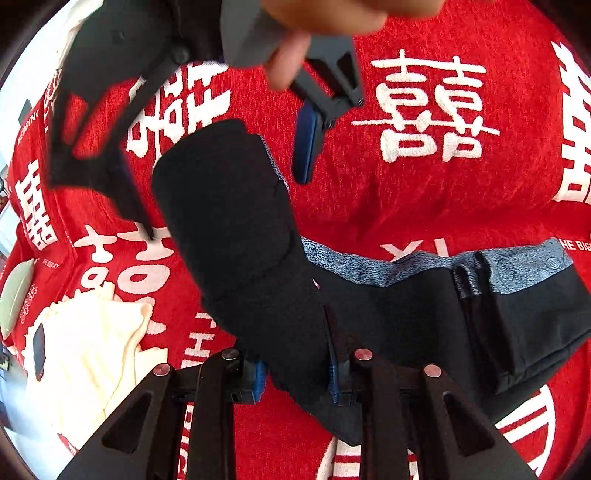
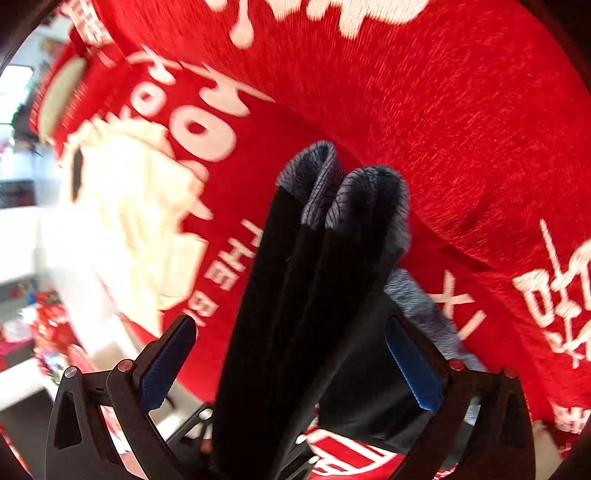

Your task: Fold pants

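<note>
Red cloth [image 1: 424,206] with white characters covers the whole surface under both grippers. Nearest the left gripper [image 1: 297,373], its blue-padded fingers [image 1: 334,384] are pinched onto a fold of the black pants [image 1: 236,229], which rise from between the pads and run ahead as a thick dark band; a grey-lined waistband [image 1: 517,266] trails off to the right of the fingers. Left of them lies a cream cloth [image 1: 92,354], close to the cloth's edge. Farther ahead hangs the right gripper [image 1: 221,158], a hand [image 1: 306,33] on its handle, with bare red cloth open on its right. From the right wrist, that gripper's [image 2: 291,365] fingers stand wide apart, the pants [image 2: 295,295] passing between them in folded layers without touching either pad [image 2: 413,369].
</note>
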A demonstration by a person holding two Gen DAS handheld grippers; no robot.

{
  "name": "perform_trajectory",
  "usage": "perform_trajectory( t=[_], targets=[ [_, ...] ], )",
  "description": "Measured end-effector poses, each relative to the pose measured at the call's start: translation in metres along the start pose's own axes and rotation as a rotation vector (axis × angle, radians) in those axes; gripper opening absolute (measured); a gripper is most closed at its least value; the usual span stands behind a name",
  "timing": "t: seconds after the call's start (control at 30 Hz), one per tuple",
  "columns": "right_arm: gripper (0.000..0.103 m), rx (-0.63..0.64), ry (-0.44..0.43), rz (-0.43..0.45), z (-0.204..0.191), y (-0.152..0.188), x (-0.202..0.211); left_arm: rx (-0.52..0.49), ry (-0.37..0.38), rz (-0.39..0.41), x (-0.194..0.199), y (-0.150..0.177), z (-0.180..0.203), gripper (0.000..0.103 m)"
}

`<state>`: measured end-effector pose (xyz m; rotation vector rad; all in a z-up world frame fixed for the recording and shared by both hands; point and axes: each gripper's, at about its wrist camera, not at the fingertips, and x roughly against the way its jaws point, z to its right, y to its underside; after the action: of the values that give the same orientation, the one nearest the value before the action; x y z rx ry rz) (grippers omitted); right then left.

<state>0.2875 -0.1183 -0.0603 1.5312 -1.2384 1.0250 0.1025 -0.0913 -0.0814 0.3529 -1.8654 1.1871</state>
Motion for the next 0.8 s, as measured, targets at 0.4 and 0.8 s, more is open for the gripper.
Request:
perform_trajectory(
  t=[0.4,0.8],
  targets=[
    [0.017,-0.128,-0.213,0.245,0.065,0.059,0.055,-0.108,0.029,0.087,0.043,-0.018,0.036,0.027],
    [0.017,-0.336,-0.496,0.547,0.194,0.214,0.094,-0.370,0.172,0.139,0.101,-0.033,0.154,0.027]
  ],
)
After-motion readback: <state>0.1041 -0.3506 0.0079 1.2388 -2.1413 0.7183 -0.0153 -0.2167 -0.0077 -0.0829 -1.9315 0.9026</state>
